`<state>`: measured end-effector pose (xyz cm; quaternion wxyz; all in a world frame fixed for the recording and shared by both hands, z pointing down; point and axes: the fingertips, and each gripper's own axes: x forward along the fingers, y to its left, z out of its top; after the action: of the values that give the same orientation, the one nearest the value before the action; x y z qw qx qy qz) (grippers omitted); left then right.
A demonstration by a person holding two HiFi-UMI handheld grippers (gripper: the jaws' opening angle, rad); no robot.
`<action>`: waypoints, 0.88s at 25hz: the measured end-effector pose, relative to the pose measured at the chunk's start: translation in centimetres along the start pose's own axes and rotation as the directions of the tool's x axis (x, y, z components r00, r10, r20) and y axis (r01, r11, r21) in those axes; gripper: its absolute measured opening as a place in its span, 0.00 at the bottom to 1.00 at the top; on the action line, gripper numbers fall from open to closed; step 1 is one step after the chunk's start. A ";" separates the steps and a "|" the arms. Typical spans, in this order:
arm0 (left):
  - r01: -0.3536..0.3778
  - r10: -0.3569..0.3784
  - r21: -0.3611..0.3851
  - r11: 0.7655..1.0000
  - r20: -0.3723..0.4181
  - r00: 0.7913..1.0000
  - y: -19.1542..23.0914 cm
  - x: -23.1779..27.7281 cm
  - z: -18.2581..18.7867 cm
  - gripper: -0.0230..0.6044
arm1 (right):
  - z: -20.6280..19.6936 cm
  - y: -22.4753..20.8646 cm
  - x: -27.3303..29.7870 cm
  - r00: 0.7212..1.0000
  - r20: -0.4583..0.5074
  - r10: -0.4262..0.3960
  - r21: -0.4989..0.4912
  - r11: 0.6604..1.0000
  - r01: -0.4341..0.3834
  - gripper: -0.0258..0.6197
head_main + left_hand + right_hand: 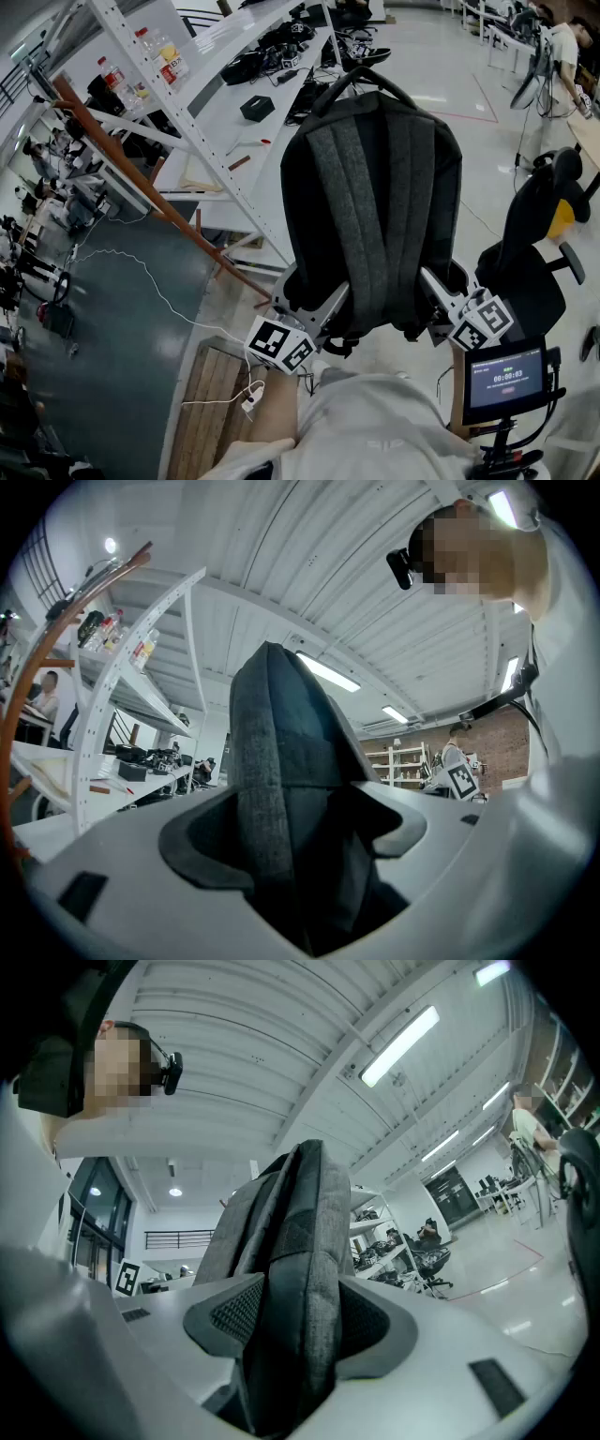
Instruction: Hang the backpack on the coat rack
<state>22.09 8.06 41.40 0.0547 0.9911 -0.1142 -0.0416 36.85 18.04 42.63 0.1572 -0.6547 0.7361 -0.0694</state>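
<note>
Between the two pairs of fingers, clear of the floor, hangs the dark grey fabric backpack. Its two padded shoulder straps face the head camera, and its top handle is at the end farthest from the person.

At the backpack's lower left corner, the left gripper is clamped on the bag. In the left gripper view, a lighter grey strap and darker cloth fill the gap between the fingers, which stand wide but bear on the fabric. At the backpack's lower right corner, the right gripper grips the same way. Its ribbed fingers press on a thick fold of grey fabric from both sides.

Below and right of the backpack, a small black screen shows 00:00:03 in pale digits; the line above them is too small to read. Each gripper's cube carries black-and-white square markers.

Left of the backpack, white metal shelving holds clear bottles with red labels, whose print is illegible. A black office chair stands to the backpack's right.
</note>
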 end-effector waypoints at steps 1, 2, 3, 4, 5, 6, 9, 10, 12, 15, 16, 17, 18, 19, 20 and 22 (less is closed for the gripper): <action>-0.008 0.008 -0.002 1.000 0.004 1.000 0.6 -0.8 0.6 0.58 | 0.1 0.9 0.7 1.000 -0.006 0.010 0.002 1.000 -0.010 0.41; -0.017 0.017 -0.004 1.000 0.007 1.000 1.2 -1.7 1.2 0.58 | 0.1 1.8 1.5 1.000 -0.011 0.021 0.003 1.000 -0.021 0.41; -0.028 0.029 -0.005 1.000 0.011 1.000 2.0 -2.5 1.7 0.58 | 0.1 2.7 2.3 0.999 -0.016 0.032 0.004 0.999 -0.032 0.41; -0.043 0.043 -0.007 0.999 0.014 0.999 3.0 -3.4 2.0 0.58 | 0.0 3.5 3.4 0.999 -0.022 0.043 0.004 0.999 -0.043 0.41; -0.060 0.060 -0.011 0.998 0.018 0.998 4.2 -4.2 2.1 0.58 | -0.4 4.3 4.7 0.998 -0.030 0.056 0.003 0.998 -0.056 0.41; -0.077 0.077 -0.014 0.997 0.023 0.997 5.7 -5.1 2.0 0.58 | -1.1 5.0 6.2 0.997 -0.040 0.071 0.002 0.997 -0.071 0.41; -0.130 0.131 -0.025 0.991 0.042 0.991 10.8 -8.0 1.4 0.58 | -3.7 7.2 11.4 0.990 -0.075 0.123 -0.002 0.992 -0.124 0.41; -0.150 0.151 -0.031 0.988 0.047 0.987 12.2 -9.0 1.5 0.58 | -4.4 8.0 13.0 0.986 -0.085 0.140 -0.002 0.990 -0.141 0.41; -0.191 0.193 -0.041 0.981 0.057 0.979 14.6 -10.9 2.0 0.58 | -5.0 9.8 15.7 0.979 -0.103 0.174 0.000 0.985 -0.175 0.41; -0.245 0.248 -0.048 0.968 0.069 0.966 17.7 -13.7 2.7 0.58 | -6.0 12.4 19.5 0.967 -0.122 0.222 0.002 0.975 -0.224 0.41; -0.260 0.263 -0.048 0.964 0.074 0.962 19.2 -14.6 2.6 0.58 | -6.8 13.2 20.9 0.963 -0.127 0.237 0.001 0.971 -0.239 0.41; -0.275 0.278 -0.048 0.960 0.079 0.957 20.7 -15.6 2.5 0.58 | -7.6 14.1 22.5 0.959 -0.131 0.252 0.001 0.967 -0.254 0.41; -0.290 0.293 -0.046 0.956 0.084 0.952 22.4 -16.6 2.4 0.58 | -8.5 14.9 24.2 0.954 -0.135 0.267 0.002 0.963 -0.270 0.41; -0.306 0.308 -0.045 0.951 0.090 0.947 23.9 -17.6 2.3 0.58 | -9.3 15.7 25.8 0.949 -0.138 0.283 0.004 0.958 -0.285 0.41; -0.322 0.325 -0.045 0.946 0.094 0.941 25.2 -18.5 2.3 0.58 | -10.0 16.6 27.2 0.943 -0.143 0.299 0.006 0.954 -0.301 0.41; -0.353 0.356 -0.047 0.934 0.101 0.929 26.8 -20.2 2.7 0.58 | -10.7 18.2 29.1 0.932 -0.153 0.330 0.012 0.943 -0.332 0.41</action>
<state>-3.74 -13.42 43.34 0.0689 0.9496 -0.2935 -0.0859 13.58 -9.31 42.97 0.1051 -0.5153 0.8461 -0.0865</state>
